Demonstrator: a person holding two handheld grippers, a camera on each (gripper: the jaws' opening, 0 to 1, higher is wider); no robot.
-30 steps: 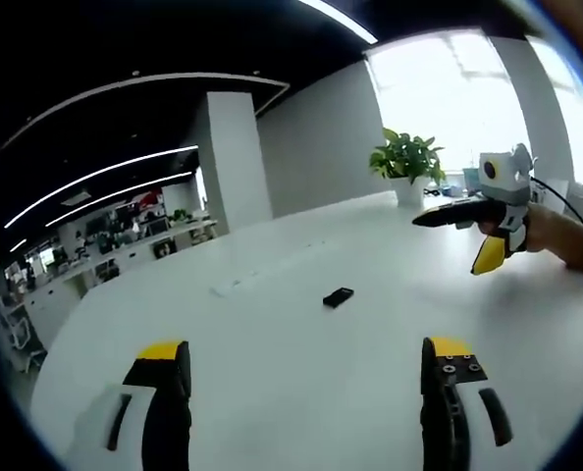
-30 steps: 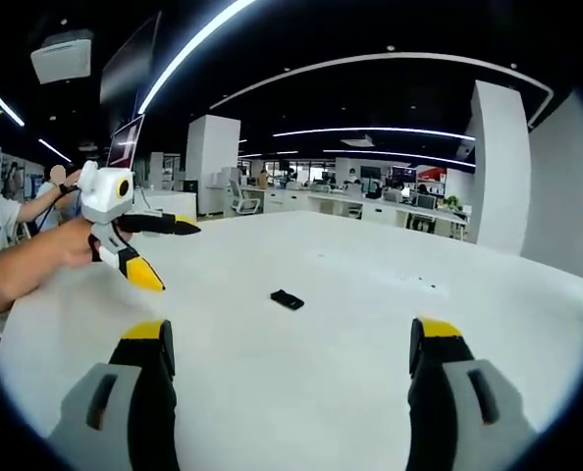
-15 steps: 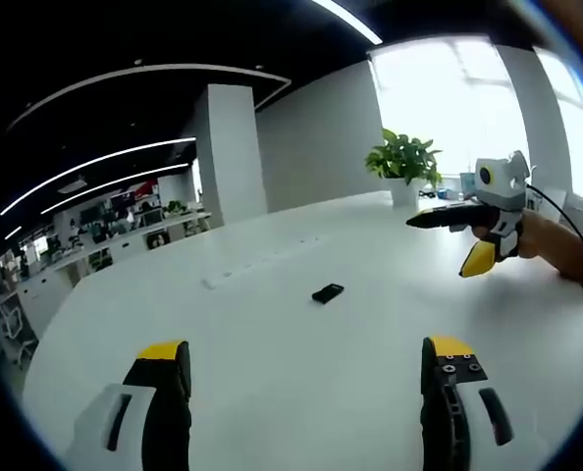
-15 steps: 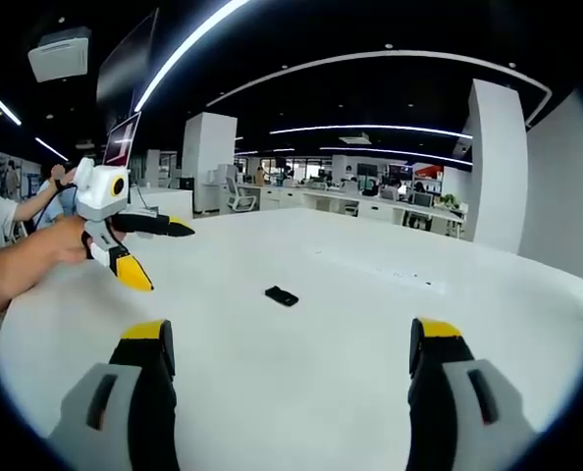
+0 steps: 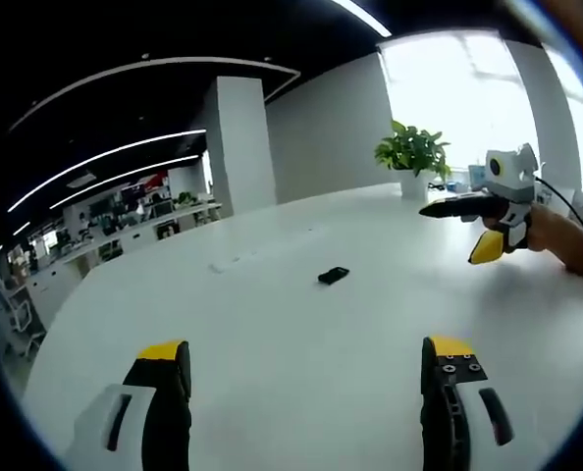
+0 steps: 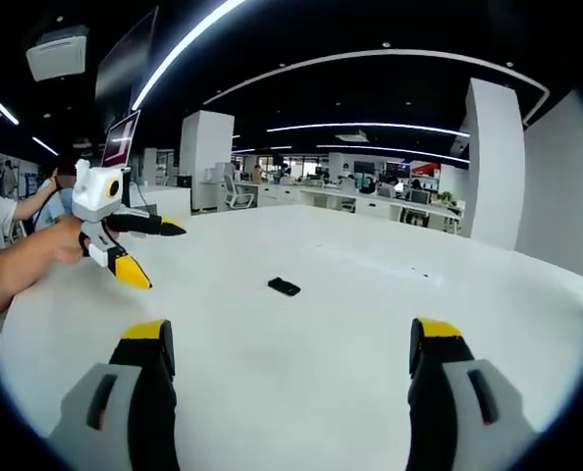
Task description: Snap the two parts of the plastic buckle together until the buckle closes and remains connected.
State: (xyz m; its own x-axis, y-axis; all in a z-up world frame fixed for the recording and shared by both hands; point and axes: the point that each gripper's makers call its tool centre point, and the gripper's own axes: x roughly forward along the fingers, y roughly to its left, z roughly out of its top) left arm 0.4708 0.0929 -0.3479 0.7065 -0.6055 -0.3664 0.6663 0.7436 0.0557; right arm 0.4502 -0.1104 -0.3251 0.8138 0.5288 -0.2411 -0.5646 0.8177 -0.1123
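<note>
Lying well ahead of both claws, the buckle point(image 5: 334, 276) sits alone on the table point(image 5: 301, 373); left claw point(image 5: 306, 378) and right claw point(image 6: 290, 378) gape wide, holding nothing.

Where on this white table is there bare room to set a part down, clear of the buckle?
Nearly everywhere. The white table lies bare between the left gripper and the small black plastic buckle, and likewise ahead of the right gripper. The only thing near the middle is that buckle; the green potted plant stands by the far edge.
</note>
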